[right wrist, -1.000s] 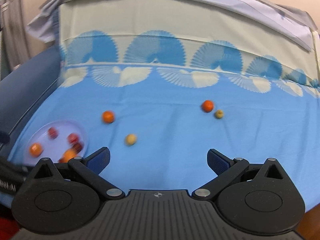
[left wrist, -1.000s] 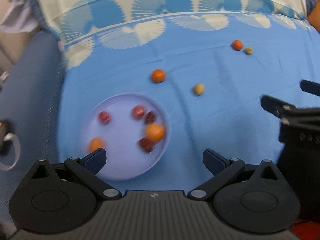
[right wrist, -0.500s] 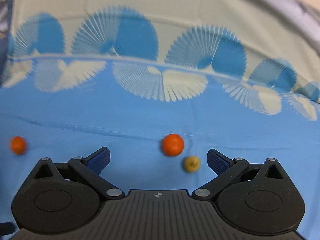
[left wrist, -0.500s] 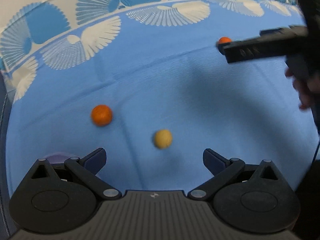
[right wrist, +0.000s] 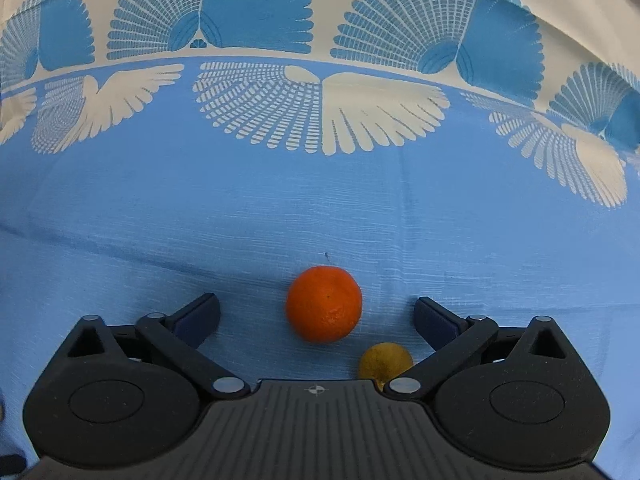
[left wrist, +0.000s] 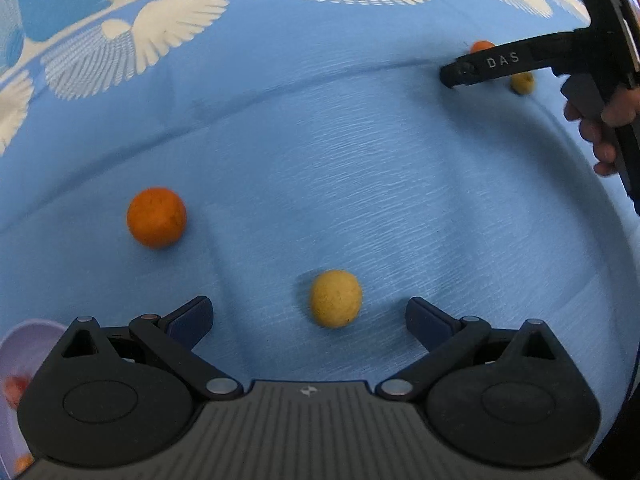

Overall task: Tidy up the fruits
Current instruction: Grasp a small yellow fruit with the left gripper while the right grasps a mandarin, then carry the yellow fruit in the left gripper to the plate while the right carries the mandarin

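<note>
Fruits scattered on blue cloth (left wrist: 360, 168). Yellow fruit (left wrist: 336, 298) between wide-spread fingers of left gripper (left wrist: 308, 316), untouched; orange (left wrist: 157, 217) further left. Lilac plate (left wrist: 24, 340) at lower-left edge, red fruit (left wrist: 14, 386) inside, mostly hidden. Right gripper (right wrist: 316, 316) spread wide around second orange (right wrist: 324, 304); small yellow fruit (right wrist: 385, 360) just beside right finger.
</note>
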A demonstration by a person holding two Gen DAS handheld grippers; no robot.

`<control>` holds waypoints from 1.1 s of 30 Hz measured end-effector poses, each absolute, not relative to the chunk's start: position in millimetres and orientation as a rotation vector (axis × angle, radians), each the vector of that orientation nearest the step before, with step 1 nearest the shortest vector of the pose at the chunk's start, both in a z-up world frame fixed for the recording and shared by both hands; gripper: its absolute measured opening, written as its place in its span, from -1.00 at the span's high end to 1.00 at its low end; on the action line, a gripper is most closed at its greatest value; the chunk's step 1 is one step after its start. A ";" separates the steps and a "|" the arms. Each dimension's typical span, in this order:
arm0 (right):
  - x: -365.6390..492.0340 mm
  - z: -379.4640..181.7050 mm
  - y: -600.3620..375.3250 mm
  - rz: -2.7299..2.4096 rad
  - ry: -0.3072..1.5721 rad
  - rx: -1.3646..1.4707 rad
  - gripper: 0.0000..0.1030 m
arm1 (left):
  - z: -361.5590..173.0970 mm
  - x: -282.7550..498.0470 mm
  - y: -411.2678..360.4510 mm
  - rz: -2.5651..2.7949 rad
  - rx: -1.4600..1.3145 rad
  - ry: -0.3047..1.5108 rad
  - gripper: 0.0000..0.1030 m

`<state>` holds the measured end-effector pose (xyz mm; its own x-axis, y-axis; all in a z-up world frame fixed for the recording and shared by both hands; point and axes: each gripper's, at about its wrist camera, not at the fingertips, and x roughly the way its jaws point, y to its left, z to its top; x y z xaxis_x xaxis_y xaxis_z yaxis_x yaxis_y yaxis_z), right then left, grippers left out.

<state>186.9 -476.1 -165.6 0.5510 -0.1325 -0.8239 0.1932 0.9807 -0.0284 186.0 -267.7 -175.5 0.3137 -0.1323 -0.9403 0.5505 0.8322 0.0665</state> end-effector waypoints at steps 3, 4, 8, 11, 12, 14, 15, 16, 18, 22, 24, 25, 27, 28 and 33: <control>187.1 -147.5 -471.5 -0.218 0.946 0.070 0.33 | -161.2 177.1 -272.7 -0.534 0.427 1.135 0.29; 187.6 -142.7 -470.4 -0.217 0.942 0.069 0.32 | -157.9 176.2 -276.4 -0.549 0.448 1.123 0.48; 180.7 -117.4 -457.2 -0.260 0.878 -0.009 0.32 | -144.0 181.6 -269.4 -0.546 0.416 1.101 0.49; 160.1 -86.7 -443.8 -0.252 0.807 0.027 0.32 | -123.2 174.5 -256.3 -0.535 0.394 1.054 0.49; 150.2 -75.9 -437.0 -0.246 0.782 0.040 0.32 | -113.9 169.3 -249.0 -0.533 0.383 1.038 0.49; 125.9 -55.8 -418.8 -0.230 0.741 0.078 0.32 | -95.1 155.2 -234.4 -0.528 0.374 1.004 0.49; 114.3 -47.4 -407.5 -0.212 0.730 0.105 0.32 | -85.1 147.3 -229.7 -0.522 0.374 0.987 0.49; 103.1 -40.2 -395.8 -0.192 0.720 0.128 0.32 | -74.8 137.6 -220.2 -0.513 0.373 0.972 0.49; 77.6 -30.7 -368.4 -0.143 0.708 0.161 0.32 | -59.7 119.1 -198.5 -0.491 0.370 0.964 0.49; 27.6 -20.7 -310.8 -0.058 0.719 0.212 0.32 | -35.9 80.4 -153.3 -0.410 0.342 0.994 0.49; 3.1 -19.6 -282.3 -0.020 0.736 0.225 0.32 | -27.0 60.7 -131.2 -0.373 0.310 1.013 0.49; -8.9 -19.4 -269.1 -0.004 0.749 0.229 0.32 | -23.1 49.2 -118.6 -0.357 0.293 1.023 0.49; -31.2 -17.5 -243.6 0.029 0.773 0.225 0.32 | -17.9 33.5 -99.8 -0.337 0.277 1.026 0.49; -40.5 -15.8 -232.4 0.042 0.779 0.217 0.32 | -13.8 23.4 -89.9 -0.327 0.273 1.020 0.49; -79.3 -6.2 -183.5 0.106 0.794 0.154 0.32 | -1.3 -9.9 -56.2 -0.294 0.242 0.986 0.49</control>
<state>-79.3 -183.5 -6.2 0.6967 0.1524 -0.7010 -0.0370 0.9835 0.1770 -9.9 -56.2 -1.3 0.5182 -0.1334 -0.8448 0.3503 0.9342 0.0673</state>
